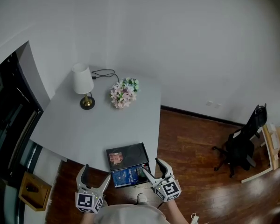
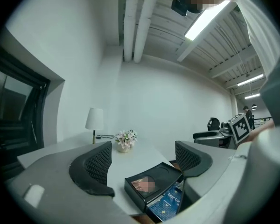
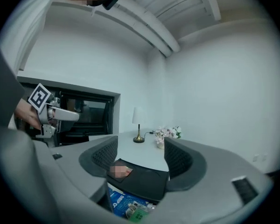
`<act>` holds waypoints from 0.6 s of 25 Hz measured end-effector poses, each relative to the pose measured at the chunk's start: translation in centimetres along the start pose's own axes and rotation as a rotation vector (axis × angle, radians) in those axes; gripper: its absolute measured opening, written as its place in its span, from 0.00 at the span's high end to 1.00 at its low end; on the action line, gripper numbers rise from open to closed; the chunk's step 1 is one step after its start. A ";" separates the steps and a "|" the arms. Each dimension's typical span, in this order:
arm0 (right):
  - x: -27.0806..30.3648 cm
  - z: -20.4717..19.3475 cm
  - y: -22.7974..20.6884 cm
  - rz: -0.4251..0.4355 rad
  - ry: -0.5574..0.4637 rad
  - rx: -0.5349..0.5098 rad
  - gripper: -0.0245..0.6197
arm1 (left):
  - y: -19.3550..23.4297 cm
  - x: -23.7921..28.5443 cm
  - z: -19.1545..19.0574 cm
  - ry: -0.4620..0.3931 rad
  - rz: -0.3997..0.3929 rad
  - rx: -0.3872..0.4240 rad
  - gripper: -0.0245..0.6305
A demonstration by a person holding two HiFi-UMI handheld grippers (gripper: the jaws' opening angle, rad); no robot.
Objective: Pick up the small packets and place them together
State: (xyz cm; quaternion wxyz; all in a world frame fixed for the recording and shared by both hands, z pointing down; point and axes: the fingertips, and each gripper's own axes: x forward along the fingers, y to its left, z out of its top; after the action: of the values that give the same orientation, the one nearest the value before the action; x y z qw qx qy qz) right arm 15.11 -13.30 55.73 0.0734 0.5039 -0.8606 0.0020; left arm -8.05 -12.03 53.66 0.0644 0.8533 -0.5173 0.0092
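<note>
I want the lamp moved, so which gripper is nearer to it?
Left. The left gripper is at the table's near edge on the lamp's side; the right gripper is farther right.

My left gripper (image 2: 143,161), jaws wide apart, beyond them a black box (image 2: 154,181) at the near edge of the grey table (image 2: 130,155), a blue packet (image 2: 170,202) just beneath it, white lamp (image 2: 94,119) and flowers (image 2: 125,138) far back
</note>
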 end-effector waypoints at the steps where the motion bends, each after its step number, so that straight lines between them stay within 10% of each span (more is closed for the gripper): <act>1: -0.1 -0.2 0.2 0.020 0.014 -0.004 0.46 | 0.1 -0.1 0.0 -0.004 0.009 -0.011 0.30; 7: 0.0 -4.9 2.0 0.171 0.223 -0.080 0.46 | 0.0 -0.3 -0.1 -0.014 0.012 -0.042 0.31; 15: 1.3 -17.9 4.6 0.462 0.741 -0.441 0.46 | 0.1 -1.1 -1.3 0.021 0.015 -0.067 0.31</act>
State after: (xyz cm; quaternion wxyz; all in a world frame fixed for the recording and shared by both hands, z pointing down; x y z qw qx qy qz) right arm 12.71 -10.76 73.89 0.4776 0.2376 -0.8457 0.0150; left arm -8.57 -10.98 54.90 0.0983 0.8468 -0.5228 0.0011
